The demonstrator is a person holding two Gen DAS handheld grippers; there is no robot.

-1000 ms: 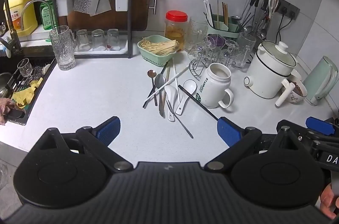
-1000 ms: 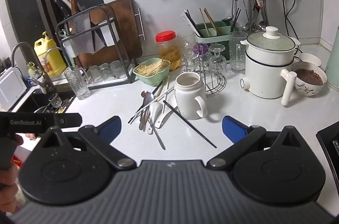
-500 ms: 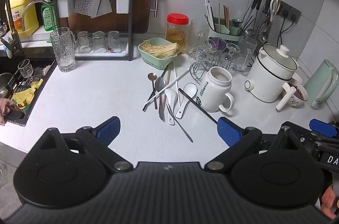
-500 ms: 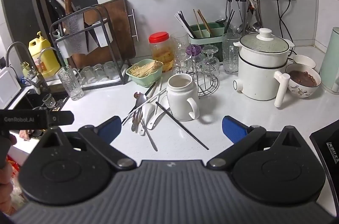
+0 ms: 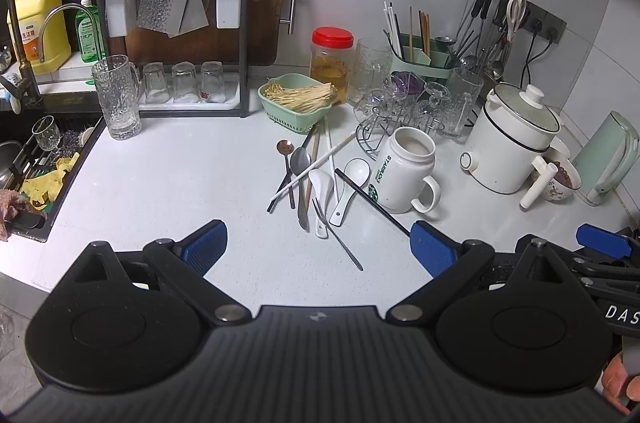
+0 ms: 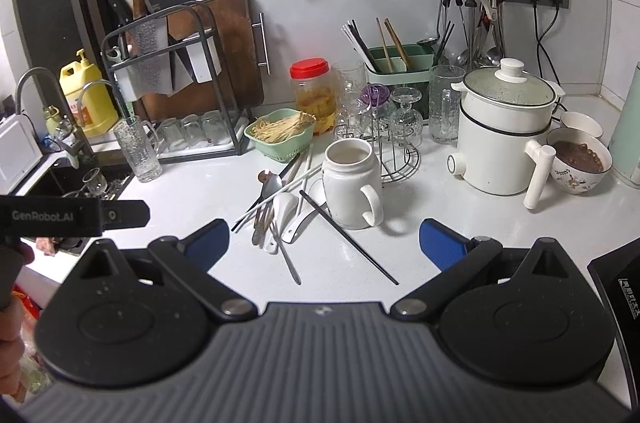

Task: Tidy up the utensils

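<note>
Desk [image 5: 168, 183]: white counter, sink at its left edge, wall along its back edge, cluttered along the back.
Electric pot [image 6: 502, 127]: white with a speckled lid, near the desk's right back corner, a bowl [image 6: 580, 161] of dark food just beside it.
Mug [image 5: 404, 175]: white, reads "STARBUCKS" down its side with the green logo below; stands mid-desk, handle toward the front edge.
Detergent jug [image 5: 38, 23]: yellow, red label with print too small to read, at the left back corner by the tap.
Green caddy [image 6: 394, 69]: at the back edge, holds upright chopsticks and straws.
Utensils [image 5: 310, 183]: a loose, crossed heap just left of the mug: two white ceramic spoons, a steel spoon, a small copper-coloured spoon, white and wooden chopsticks.
Black chopstick [image 6: 348, 237]: lies slanted, passing the mug's base toward the front edge.
Left gripper [image 5: 318, 243]: blue-padded fingers wide apart, holding nothing, above the front edge; in the right wrist view its body reads "GenRobot.AI".
Right gripper [image 6: 322, 243]: fingers spread wide, nothing between them, facing the heap and mug; the left wrist view shows "DAS" on it.
Change: both views sit a little farther back from the heap than a second ago; the utensils lie as they did.
</note>
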